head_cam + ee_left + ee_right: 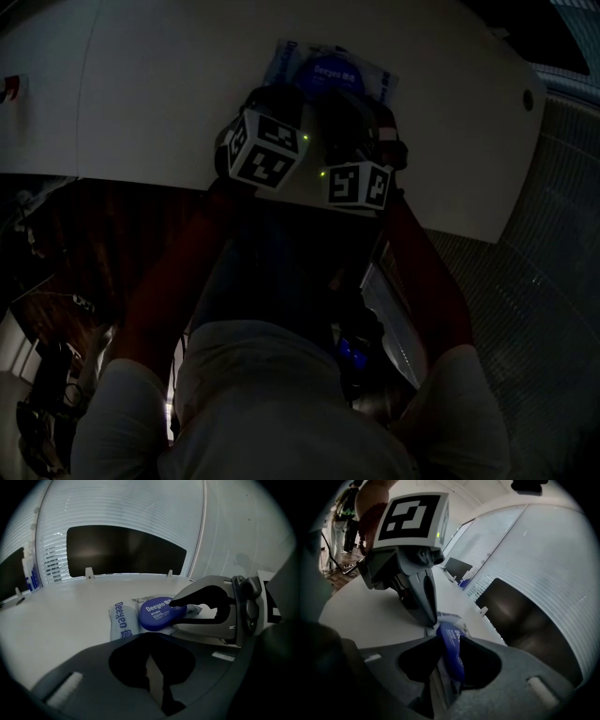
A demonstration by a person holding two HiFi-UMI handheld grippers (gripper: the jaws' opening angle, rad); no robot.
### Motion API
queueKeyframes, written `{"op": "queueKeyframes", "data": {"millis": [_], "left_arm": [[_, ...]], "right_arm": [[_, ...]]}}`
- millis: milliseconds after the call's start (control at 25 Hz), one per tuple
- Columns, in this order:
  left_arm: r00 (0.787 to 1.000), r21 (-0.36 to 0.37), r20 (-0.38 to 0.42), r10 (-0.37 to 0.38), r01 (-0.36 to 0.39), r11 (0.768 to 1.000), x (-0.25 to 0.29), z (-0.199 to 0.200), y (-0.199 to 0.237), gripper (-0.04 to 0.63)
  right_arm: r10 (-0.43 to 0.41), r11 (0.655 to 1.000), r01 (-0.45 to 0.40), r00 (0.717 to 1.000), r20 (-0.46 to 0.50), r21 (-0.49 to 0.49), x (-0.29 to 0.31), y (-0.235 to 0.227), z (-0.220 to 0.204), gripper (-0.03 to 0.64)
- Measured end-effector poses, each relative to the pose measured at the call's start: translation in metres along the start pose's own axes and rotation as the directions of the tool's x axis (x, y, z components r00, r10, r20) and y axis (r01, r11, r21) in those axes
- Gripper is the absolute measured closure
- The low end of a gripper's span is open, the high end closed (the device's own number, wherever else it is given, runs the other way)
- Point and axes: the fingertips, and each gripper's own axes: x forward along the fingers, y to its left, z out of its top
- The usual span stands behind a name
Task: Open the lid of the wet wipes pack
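The wet wipes pack (367, 77) lies flat at the far side of the white table (141, 94). It is pale blue with a round dark blue lid (157, 616). My right gripper (175, 615) reaches in from the right with its jaws wide. Its black upper fingertip (174, 604) sits at the lid's top edge and the lower finger runs under the lid. In the right gripper view the lid (452, 651) stands edge-on between those jaws (449, 641), with dark gaps on both sides. My left gripper (432, 620) points down at the pack's near edge, its jaws apparently together.
Window blinds and a dark panel (126, 550) stand behind the table. Small bottles (30, 573) sit at the far left. The table's curved near edge (281, 192) is just below the two marker cubes. Mesh flooring (553, 281) lies to the right, and the person's legs are beneath.
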Motion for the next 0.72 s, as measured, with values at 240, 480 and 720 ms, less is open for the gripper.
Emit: {"op": "queueKeyframes", "data": {"millis": [240, 480, 720], "left_arm": [[1.0, 0.007, 0.007, 0.003, -0.003, 1.0, 0.001, 0.0, 0.0, 0.593], [1.0, 0.006, 0.009, 0.001, -0.001, 1.0, 0.0, -0.002, 0.0, 0.593], [1.0, 0.011, 0.016, 0.003, -0.003, 1.0, 0.0, -0.002, -0.003, 0.593]], "right_arm": [[-0.034, 0.999, 0.035, 0.999, 0.035, -0.015, -0.007, -0.015, 0.013, 0.505], [-0.121, 0.993, 0.121, 0.991, 0.059, 0.0, -0.011, -0.055, 0.03, 0.515], [-0.173, 0.985, 0.174, 0.983, 0.068, -0.015, 0.004, -0.087, 0.032, 0.523]]}}
